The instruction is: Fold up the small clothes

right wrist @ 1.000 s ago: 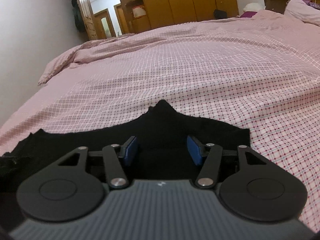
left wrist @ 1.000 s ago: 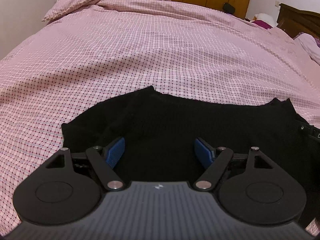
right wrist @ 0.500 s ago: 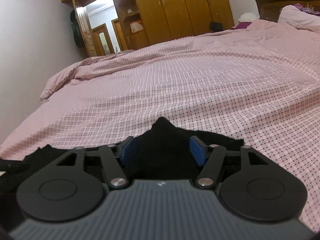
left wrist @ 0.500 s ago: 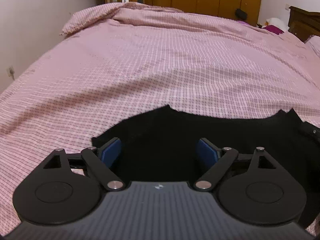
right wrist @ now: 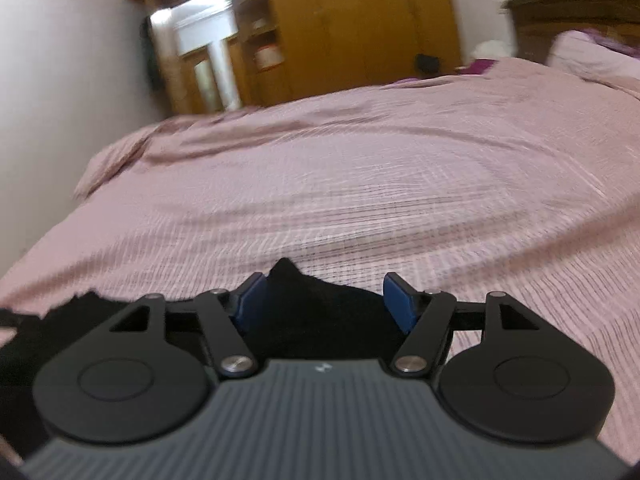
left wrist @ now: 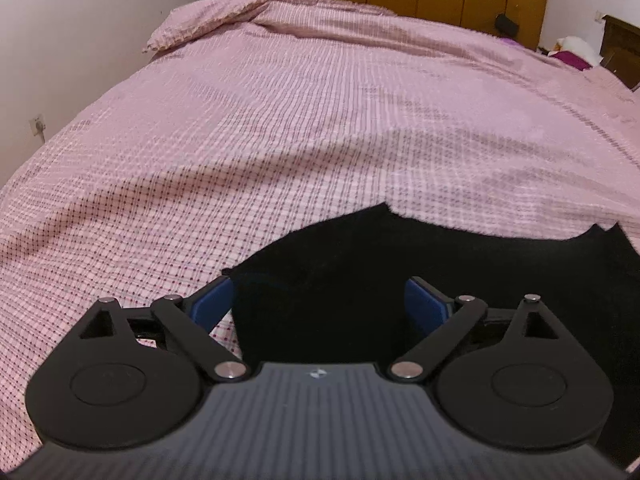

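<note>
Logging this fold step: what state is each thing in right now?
Left claw: open, black cloth between its fingers, unclamped.
Right claw: open, over the cloth.
Black fabric garment: lying spread on the bed.
Pink checked bedcover: spread out, lightly creased.
Brown wooden wardrobe: doors shut.

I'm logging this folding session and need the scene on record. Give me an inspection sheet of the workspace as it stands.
Surface: bed with pink checked cover, lightly wrinkled.
Job's things: black garment lying on the cover at the near edge; fold state cannot be told.
Clutter: small dark object and a purple item at the far side.
Grippers: left gripper open over the garment; right gripper open over it, view blurred.
Cables: nothing seen.
Surroundings: wooden wardrobe, dark headboard, white wall.
</note>
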The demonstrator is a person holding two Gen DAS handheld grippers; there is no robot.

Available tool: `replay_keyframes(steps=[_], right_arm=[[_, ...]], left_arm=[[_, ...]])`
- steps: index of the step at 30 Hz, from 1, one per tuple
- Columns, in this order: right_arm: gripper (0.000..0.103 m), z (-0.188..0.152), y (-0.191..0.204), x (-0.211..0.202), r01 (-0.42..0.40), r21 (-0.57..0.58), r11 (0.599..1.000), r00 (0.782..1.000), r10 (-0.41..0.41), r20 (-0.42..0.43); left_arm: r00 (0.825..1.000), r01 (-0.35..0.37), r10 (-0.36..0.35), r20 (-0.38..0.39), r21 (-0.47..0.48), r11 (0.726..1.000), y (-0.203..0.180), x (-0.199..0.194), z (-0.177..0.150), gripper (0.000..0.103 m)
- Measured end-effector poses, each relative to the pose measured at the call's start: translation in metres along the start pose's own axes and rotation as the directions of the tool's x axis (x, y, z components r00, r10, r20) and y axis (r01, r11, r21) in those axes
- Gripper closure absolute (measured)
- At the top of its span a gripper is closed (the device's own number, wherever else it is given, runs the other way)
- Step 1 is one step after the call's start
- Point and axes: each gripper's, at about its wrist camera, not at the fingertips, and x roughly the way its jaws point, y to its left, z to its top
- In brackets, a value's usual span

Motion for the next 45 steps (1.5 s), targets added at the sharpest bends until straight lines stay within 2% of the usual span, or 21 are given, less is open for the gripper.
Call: replay_keyframes(steps=[3,4,5,7,9,10,14,15,16,19,21,23,25,30,32,33,34,35,38,40,45], right_arm=[[0.037,0.0,0.0,0.027,-0.008,-0.043,0.999,0.999,0.006,-0.052],[0.046,-0.001,-0.002,0.039,-0.009,-0.04,0.999,0.997,0.006,-0.083],[0.067,-0.003,-0.003,0.048,-0.013,-0.038,0.999,0.994,0.009,-0.109],[0.088,-0.009,-0.001,0.064,0.01,-0.072,0.997,0.987,-0.022,-0.159],[0.088,-0.014,0.001,0.074,0.039,-0.121,0.992,0.987,-0.057,-0.148],[0.09,-0.015,-0.001,0.079,0.061,-0.126,0.99,0.987,-0.078,-0.137],[0.09,-0.006,-0.017,0.085,0.186,-0.045,0.982,0.973,-0.19,-0.129],[0.09,-0.003,-0.022,0.08,0.177,-0.016,0.984,0.975,-0.178,-0.134],[0.085,-0.001,-0.028,0.073,0.155,0.016,0.988,0.98,-0.151,-0.131],[0.084,0.003,-0.036,0.038,0.065,0.078,0.995,0.99,-0.054,-0.132],[0.075,0.0,-0.037,0.01,0.012,0.089,0.996,0.991,0.0,-0.132],[0.05,-0.007,-0.036,-0.016,-0.015,0.088,0.996,0.992,0.026,-0.122],[0.046,-0.014,-0.036,-0.038,-0.03,0.087,0.996,0.993,0.04,-0.107],[0.046,-0.048,-0.041,-0.064,-0.072,0.143,0.987,0.984,0.094,-0.15],[0.048,-0.06,-0.041,-0.065,-0.057,0.137,0.989,0.982,0.08,-0.17],[0.05,-0.067,-0.04,-0.063,-0.028,0.116,0.993,0.98,0.051,-0.193],[0.061,-0.073,-0.039,-0.063,0.006,0.094,0.996,0.977,0.014,-0.213],[0.066,-0.078,-0.04,-0.062,0.027,0.082,0.996,0.975,-0.008,-0.22],[0.065,-0.077,-0.04,-0.068,0.057,0.095,0.994,0.973,-0.034,-0.227],[0.065,-0.077,-0.041,-0.07,0.067,0.088,0.994,0.971,-0.044,-0.234],[0.061,-0.081,-0.052,-0.079,0.043,0.16,0.986,0.978,-0.009,-0.208]], left_arm=[[1.0,0.007,-0.007,-0.018,-0.001,1.0,0.002,0.009,-0.002,0.008],[1.0,0.001,-0.001,-0.019,-0.001,1.0,0.003,0.011,-0.003,0.008],[1.0,-0.009,0.009,-0.022,0.0,1.0,0.004,0.014,-0.003,0.008],[0.999,-0.029,0.029,-0.032,-0.004,1.0,0.006,0.021,-0.004,0.007],[0.998,-0.04,0.039,-0.049,-0.028,0.999,0.01,0.028,-0.005,0.006],[0.998,-0.035,0.032,-0.055,-0.045,0.998,0.012,0.031,-0.005,0.005],[0.998,-0.038,0.036,-0.049,-0.041,0.998,0.013,0.035,-0.007,0.003],[0.998,-0.042,0.04,-0.046,-0.034,0.999,0.012,0.035,-0.007,0.003],[0.998,-0.045,0.044,-0.045,-0.029,0.999,0.012,0.035,-0.007,0.003],[0.998,-0.045,0.044,-0.049,-0.032,0.998,0.011,0.034,-0.007,0.003],[0.998,-0.036,0.034,-0.058,-0.036,0.999,0.012,0.03,-0.005,0.003],[0.998,-0.021,0.018,-0.06,-0.037,0.999,0.012,0.022,-0.002,0.003],[0.999,-0.001,-0.001,-0.048,-0.033,0.999,0.011,0.008,0.001,0.003],[1.0,-0.028,0.029,-0.011,0.032,0.999,0.006,-0.034,0.001,0.003],[0.999,-0.037,0.038,-0.009,0.042,0.998,0.007,-0.048,-0.006,0.003],[0.999,-0.038,0.039,-0.02,0.043,0.998,0.009,-0.052,-0.012,0.003],[0.998,-0.043,0.045,-0.037,0.043,0.998,0.011,-0.055,-0.019,0.003],[0.997,-0.05,0.052,-0.052,0.048,0.998,0.012,-0.055,-0.025,0.003],[0.992,-0.072,0.077,-0.097,0.059,0.996,0.018,-0.054,-0.045,0.003],[0.991,-0.067,0.07,-0.117,0.032,0.997,0.025,-0.056,-0.054,0.003],[0.989,-0.068,0.065,-0.135,-0.022,0.997,0.036,-0.065,-0.071,0.003]])
